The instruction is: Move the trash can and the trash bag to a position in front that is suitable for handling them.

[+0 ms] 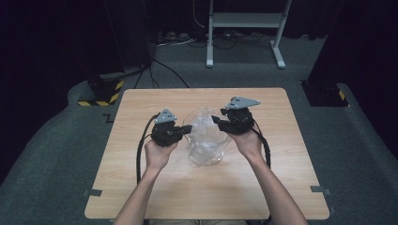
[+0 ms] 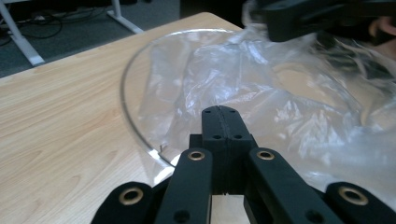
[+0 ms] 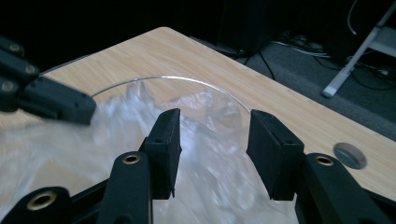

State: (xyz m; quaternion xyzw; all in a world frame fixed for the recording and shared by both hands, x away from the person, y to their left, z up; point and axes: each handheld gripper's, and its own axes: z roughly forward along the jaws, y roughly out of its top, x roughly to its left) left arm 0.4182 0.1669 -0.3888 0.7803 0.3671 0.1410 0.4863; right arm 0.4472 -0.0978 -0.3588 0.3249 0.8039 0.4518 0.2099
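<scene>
Dark curtains and grey carpet ringed a pale wooden table (image 1: 141,187), with a white metal stand (image 1: 244,21) on the floor behind it. At the middle of the work, the left gripper (image 2: 223,122) had its 2 black jaws pressed flat together at the near edge of a clear plastic bag (image 2: 261,93); whether a fold of film was caught between the pads could not be told, since the seam looked closed on itself. From above, the same left gripper (image 1: 187,129) met the bag (image 1: 206,136) at its left side. The right gripper (image 3: 212,147) held its jaws parted, film lying loosely in the gap and no pad pressing on it; in the high view the right gripper (image 1: 217,120) sat at the bag's upper right.

The bag lined a clear round bowl (image 1: 204,159) at the table's centre, its thin rim (image 3: 187,80) arcing just past the right jaws.

Trouble here would likely come from the light, slippery film: with 1 side free, a pull by the left hand could drag the bag out crooked, or tip the bowl. Parted jaws closing blindly might pinch 2 layers together and seal the mouth.
</scene>
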